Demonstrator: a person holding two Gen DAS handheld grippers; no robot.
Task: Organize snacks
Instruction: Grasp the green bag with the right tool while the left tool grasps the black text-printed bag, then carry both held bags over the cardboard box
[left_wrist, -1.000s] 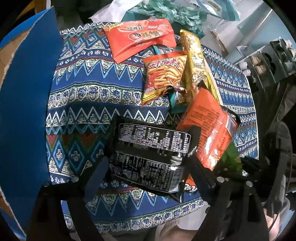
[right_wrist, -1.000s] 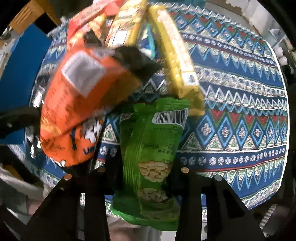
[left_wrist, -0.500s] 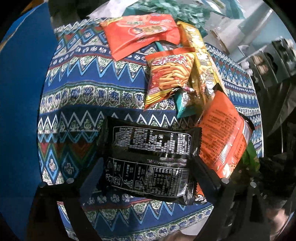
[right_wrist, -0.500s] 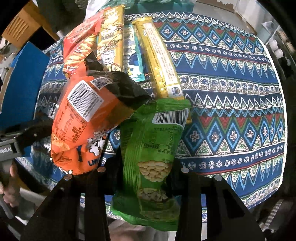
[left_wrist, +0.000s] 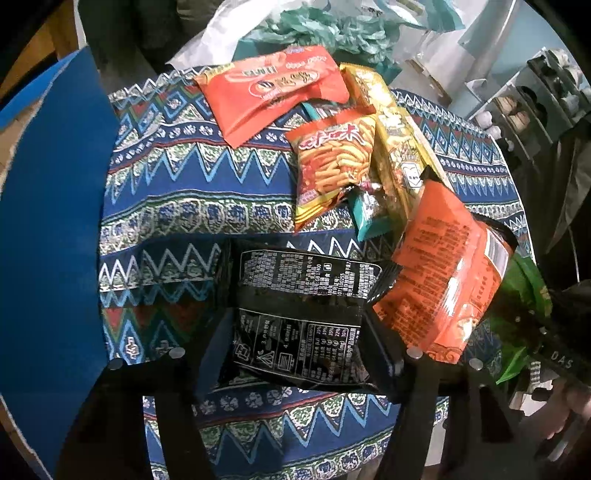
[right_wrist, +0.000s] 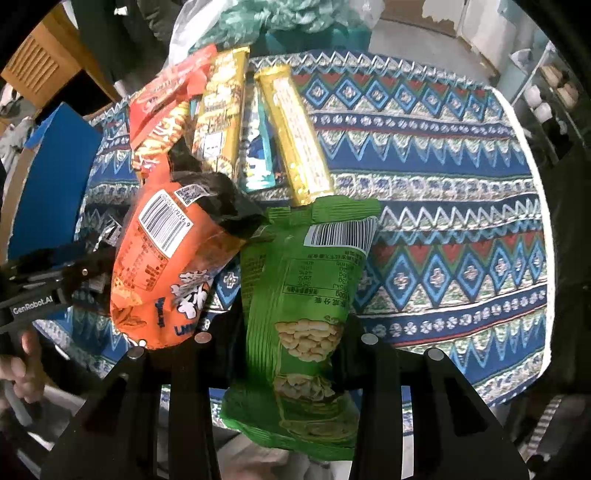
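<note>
Teal packet (left_wrist: 369, 218) mostly hidden under neighbouring snack packs; green peanut bag (right_wrist: 306, 306) bottom hidden behind hand-held gripper.

The snack packets are all thin crinkled plastic film: the black packet (left_wrist: 299, 317) low in the left wrist view shines glossy, as do the orange bag (left_wrist: 447, 273) and the green peanut bag (right_wrist: 306, 306). The patterned tablecloth (left_wrist: 192, 192) under them is matt woven cloth. At upper left of the right wrist view, a slatted panel (right_wrist: 37, 70) looks like pale wood.
</note>
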